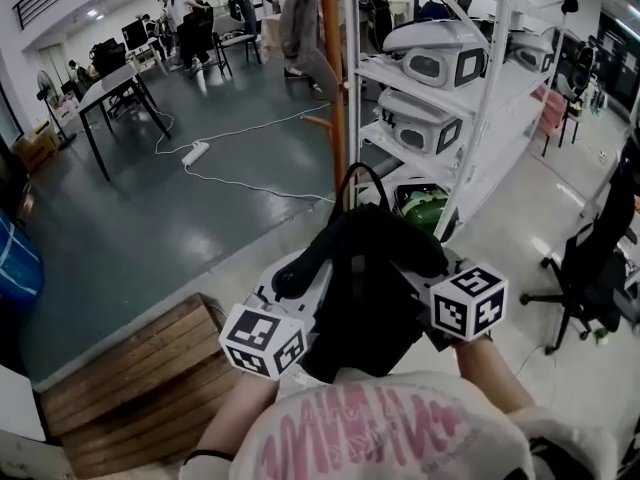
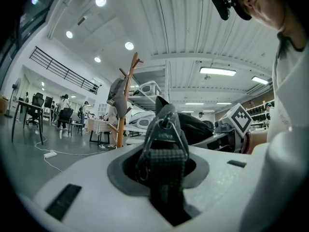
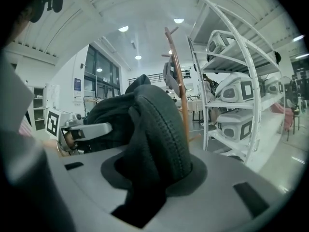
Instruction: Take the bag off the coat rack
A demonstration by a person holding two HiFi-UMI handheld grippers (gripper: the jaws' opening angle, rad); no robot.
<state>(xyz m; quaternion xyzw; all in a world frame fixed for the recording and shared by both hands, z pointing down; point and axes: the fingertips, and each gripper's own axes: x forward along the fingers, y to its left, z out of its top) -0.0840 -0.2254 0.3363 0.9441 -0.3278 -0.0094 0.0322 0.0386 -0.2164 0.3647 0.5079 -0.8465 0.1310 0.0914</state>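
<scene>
Here, left gripper (image 2: 163, 163) and right gripper (image 3: 149, 173) pinch the black bag (image 1: 365, 288) clear of the coat rack (image 1: 337, 88); matched hands should prevent sagging.

Three cameras cover one moment. From the head, the floor (image 1: 180, 228) is looked down on steeply, with the left gripper (image 1: 300, 286) and right gripper (image 1: 432, 273) seen close below and the coat rack (image 1: 334, 88) and shelves (image 1: 470, 78) farther ahead. From the left gripper, the room is seen along its own jaws, roughly level. The bag (image 2: 164, 144) fills the near centre, and the right gripper is caught at the right edge. From the right gripper, the view runs along its jaws toward the coat rack and shelves, with the left gripper at the left. The bag, coat rack and shelves are shared by all three views.
</scene>
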